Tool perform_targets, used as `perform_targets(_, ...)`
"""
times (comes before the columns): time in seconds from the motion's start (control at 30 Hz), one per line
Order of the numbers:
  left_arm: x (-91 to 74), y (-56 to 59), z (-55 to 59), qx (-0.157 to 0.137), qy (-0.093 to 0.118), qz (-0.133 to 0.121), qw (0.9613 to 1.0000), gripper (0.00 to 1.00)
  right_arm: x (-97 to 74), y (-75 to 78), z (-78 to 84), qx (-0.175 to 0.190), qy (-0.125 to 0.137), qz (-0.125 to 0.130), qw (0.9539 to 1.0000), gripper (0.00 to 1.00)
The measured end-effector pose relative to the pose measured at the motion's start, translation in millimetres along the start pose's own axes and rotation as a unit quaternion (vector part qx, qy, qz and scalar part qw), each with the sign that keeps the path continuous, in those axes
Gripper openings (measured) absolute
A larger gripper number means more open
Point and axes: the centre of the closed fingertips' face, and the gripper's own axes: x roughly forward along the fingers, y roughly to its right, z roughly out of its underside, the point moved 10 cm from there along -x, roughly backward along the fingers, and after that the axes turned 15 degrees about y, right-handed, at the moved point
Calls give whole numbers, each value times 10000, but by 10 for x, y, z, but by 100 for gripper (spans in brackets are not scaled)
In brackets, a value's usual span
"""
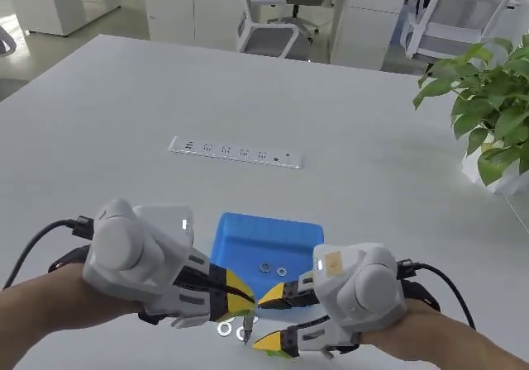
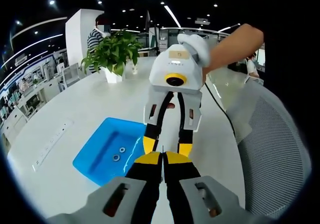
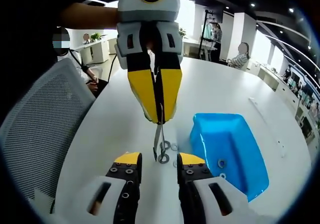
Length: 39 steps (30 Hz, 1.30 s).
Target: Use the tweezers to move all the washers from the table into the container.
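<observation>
White table [image 1: 347, 139] with a power strip [image 1: 235, 153] beyond the blue container [image 1: 248, 236]. At its near edge the left gripper [image 1: 242, 297] is clenched on the tweezers [image 3: 159, 129], whose tips rest at a washer [image 3: 163, 158] on the table, just beside the container. More loose washers [image 3: 170, 146] lie close by. The right gripper [image 1: 275, 320] is released, jaws apart on either side of the tips. Two stored washers [image 1: 264, 266] lie inside the container.

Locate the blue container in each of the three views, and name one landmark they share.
Head view: container just below centre.
Left gripper view: container lower left, left of the jaws.
Right gripper view: container lower right, right of the jaws.
Shared landmark: two washers lying inside it.
</observation>
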Motion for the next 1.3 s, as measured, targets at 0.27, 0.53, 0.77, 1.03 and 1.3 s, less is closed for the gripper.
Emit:
perform_targets(0.27,5,-16,3,-37,10,4,10000,5,103,30,21,-148,-68,-213,9996,17)
perform_targets(0.53,26,-24,-2,-58,12,26,10000,5,128,48,48,-270,-171,-380,9988,11)
perform_targets(0.77,31,-21,0,-55,13,51,10000,5,127,43,60,-280,-152,-393,9987,9)
perform_targets(1.03,22,-20,6,-54,6,78,10000,5,127,36,55,-194,-134,-348,9991,7)
perform_targets(1.3,34,-14,5,-9,10,87,10000,5,123,34,63,-49,-112,-296,9995,5)
